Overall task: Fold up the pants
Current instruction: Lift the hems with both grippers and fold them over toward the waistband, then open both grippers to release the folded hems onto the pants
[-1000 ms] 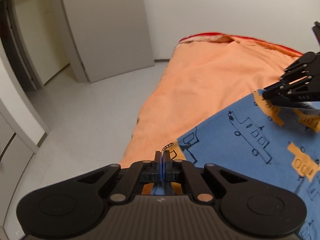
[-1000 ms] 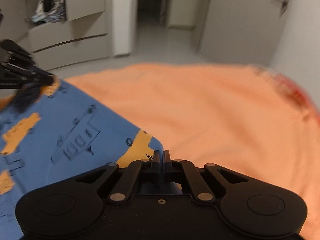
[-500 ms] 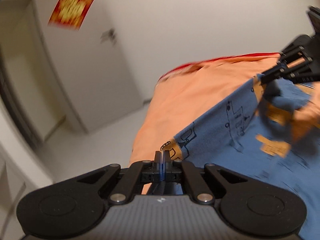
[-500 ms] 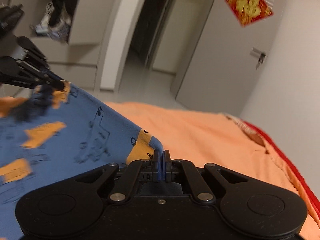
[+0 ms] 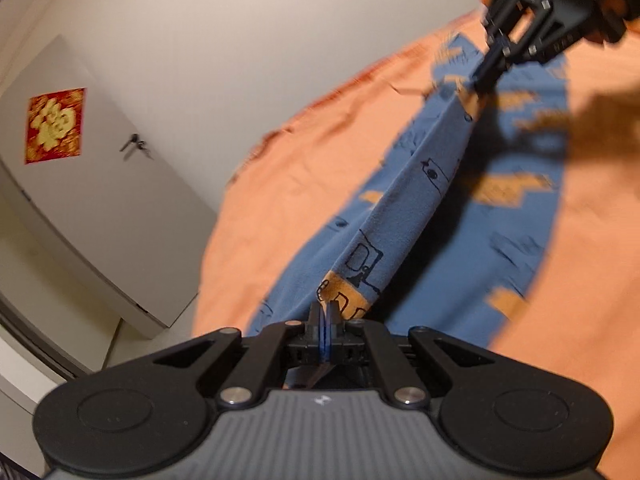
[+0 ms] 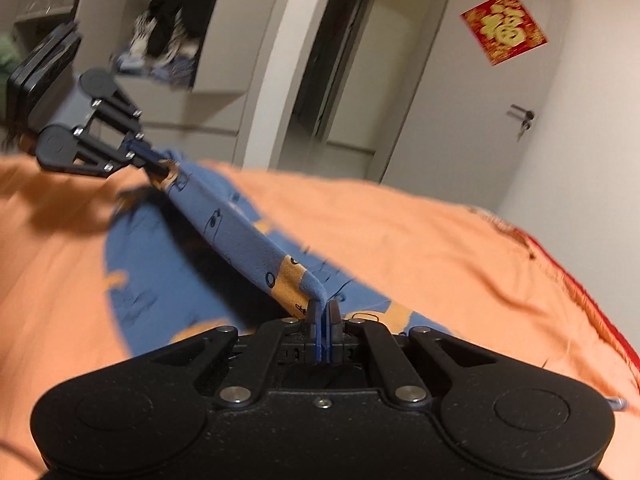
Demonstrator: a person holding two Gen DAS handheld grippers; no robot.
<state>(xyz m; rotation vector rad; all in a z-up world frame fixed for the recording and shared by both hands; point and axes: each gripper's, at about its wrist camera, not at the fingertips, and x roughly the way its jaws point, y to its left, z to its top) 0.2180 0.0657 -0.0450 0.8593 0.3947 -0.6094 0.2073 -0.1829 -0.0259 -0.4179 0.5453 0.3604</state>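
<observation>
Pants (image 5: 404,208) edge stretched taut between left tool (image 5: 325,312), right tool (image 6: 322,309)

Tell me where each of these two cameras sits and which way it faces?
Left wrist: rides on the left gripper, faces along the lifted pants toward the right gripper, bed and door behind.
Right wrist: rides on the right gripper, faces the left gripper and wardrobe.
Shared: pants, bed, door, both grippers.

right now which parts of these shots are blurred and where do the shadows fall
Left wrist view: the far pants and right tongs smear with motion, dark shadow beneath the lifted fold; its own left tongs stay sharp. Right wrist view: the bedspread edges and the door poster blur, with shadow under the fold.
</observation>
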